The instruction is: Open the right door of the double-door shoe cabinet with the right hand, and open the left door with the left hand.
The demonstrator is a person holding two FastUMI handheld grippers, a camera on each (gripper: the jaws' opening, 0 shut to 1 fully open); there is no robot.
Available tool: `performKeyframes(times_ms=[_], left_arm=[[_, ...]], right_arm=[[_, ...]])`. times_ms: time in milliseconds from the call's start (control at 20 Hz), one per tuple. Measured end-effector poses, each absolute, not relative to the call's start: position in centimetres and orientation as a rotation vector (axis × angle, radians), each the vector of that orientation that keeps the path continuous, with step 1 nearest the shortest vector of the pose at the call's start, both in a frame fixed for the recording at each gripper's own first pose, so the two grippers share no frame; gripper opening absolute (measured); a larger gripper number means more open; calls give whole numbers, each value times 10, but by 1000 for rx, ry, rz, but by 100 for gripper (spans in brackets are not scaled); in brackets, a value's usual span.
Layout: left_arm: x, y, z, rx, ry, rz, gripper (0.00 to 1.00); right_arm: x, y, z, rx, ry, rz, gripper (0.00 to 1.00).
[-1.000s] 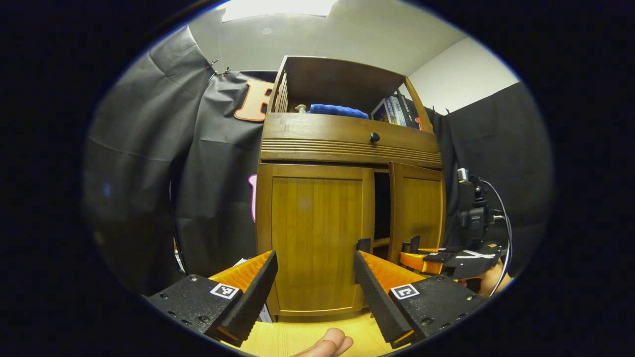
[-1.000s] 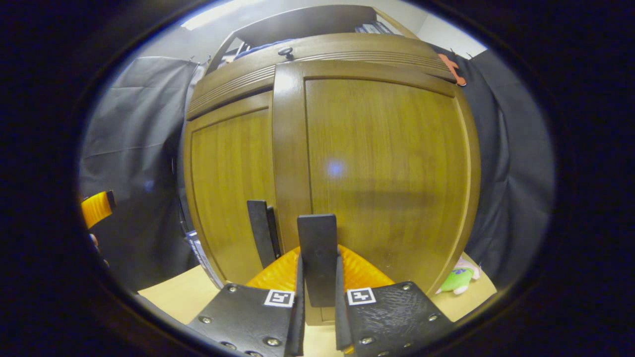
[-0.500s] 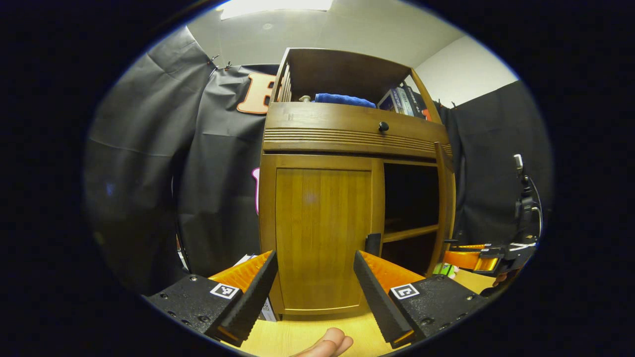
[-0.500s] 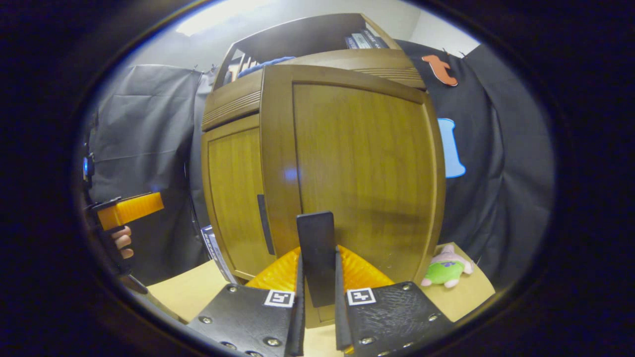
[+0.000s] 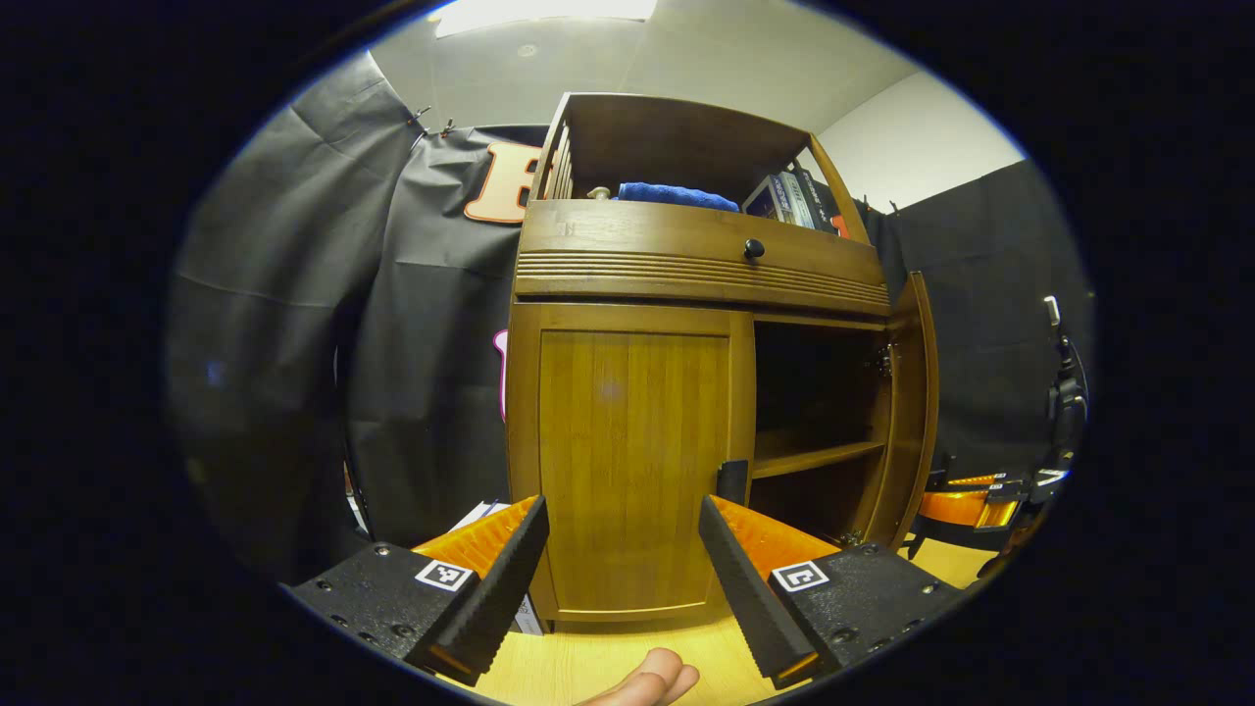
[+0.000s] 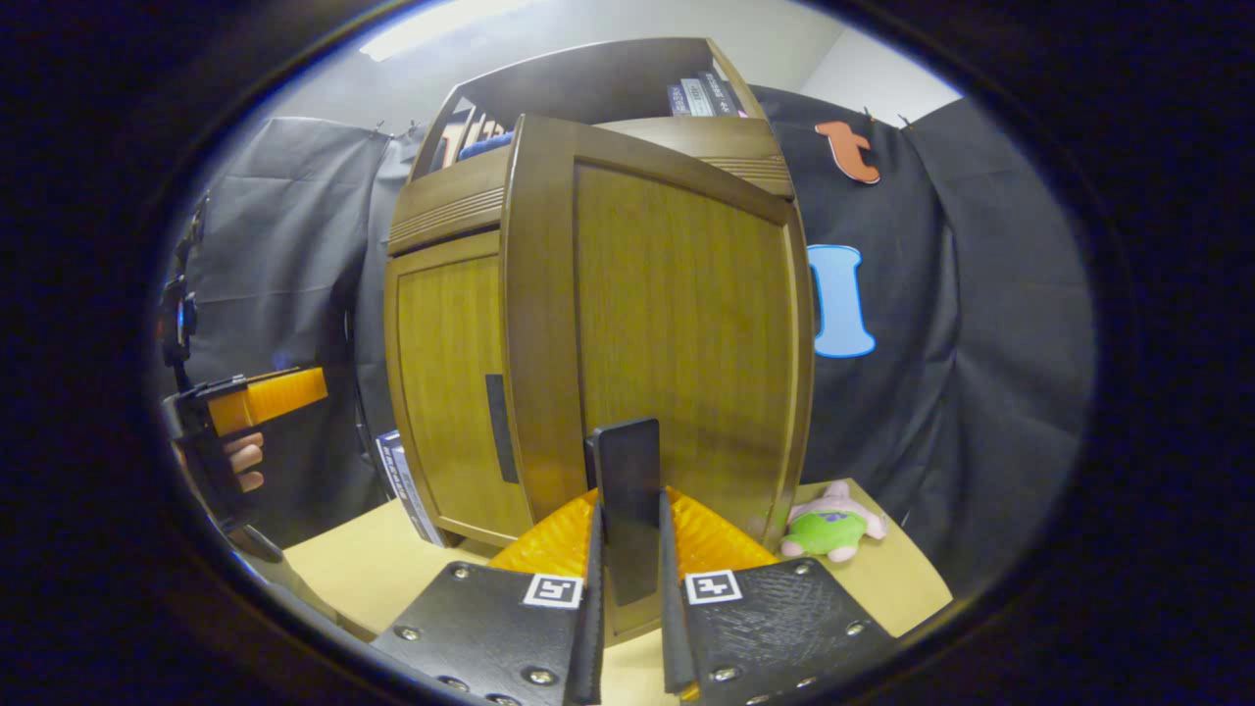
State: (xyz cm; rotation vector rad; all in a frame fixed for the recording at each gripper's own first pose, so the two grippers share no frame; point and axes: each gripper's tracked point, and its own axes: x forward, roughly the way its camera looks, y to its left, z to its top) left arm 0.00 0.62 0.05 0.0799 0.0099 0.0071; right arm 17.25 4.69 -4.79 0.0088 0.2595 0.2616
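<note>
Right gripper view shows my right gripper (image 6: 627, 549) with its two fingers pressed on the dark handle (image 6: 627, 510) of the right door (image 6: 677, 324); the handle stands upright between them. This door is swung out wide from the shoe cabinet (image 6: 441, 206), and I look at its front face. Beside it, to the left, the left door (image 6: 441, 373) is closed, with its own dark handle (image 6: 497, 428) near the inner edge. A green and pink plush toy (image 6: 833, 525) lies on the counter (image 6: 363, 579) near the open door.

From the left gripper view, my left gripper (image 5: 623, 564) is spread wide and holds nothing; it hovers in front of the closed left door (image 5: 632, 461), apart from it. A fingertip (image 5: 652, 677) of my hand shows at the bottom edge. The right half of the cabinet stands open, with a shelf (image 5: 814, 456) inside, and the right door (image 5: 917, 392) is turned out to the side. Above the doors is a drawer with a small round knob (image 5: 753, 248), and on top lie a blue cloth (image 5: 677, 194) and some books (image 5: 789, 196).
</note>
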Motion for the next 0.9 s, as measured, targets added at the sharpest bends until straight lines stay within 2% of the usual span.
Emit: performKeyframes(times_ms=[200,500,550,600,650,750,900], left_arm=[[-1,5,1,79,8,4,91],[-2,4,2,82,7,0,91],[-2,5,3,85,2,2,95],[-2,7,4,85,-2,8,95],[-2,9,4,84,-3,13,91],[-1,9,4,85,-4,15,91],[1,6,1,85,8,11,92]], right_arm=[[171,43,-45,32,272,220,22],[171,34,-34,-42,267,175,24],[171,32,-32,-59,259,167,24],[171,31,-29,-73,256,159,24],[174,27,-30,-81,255,148,24],[167,21,-23,-53,254,120,7],[150,-12,-29,-54,244,94,7]])
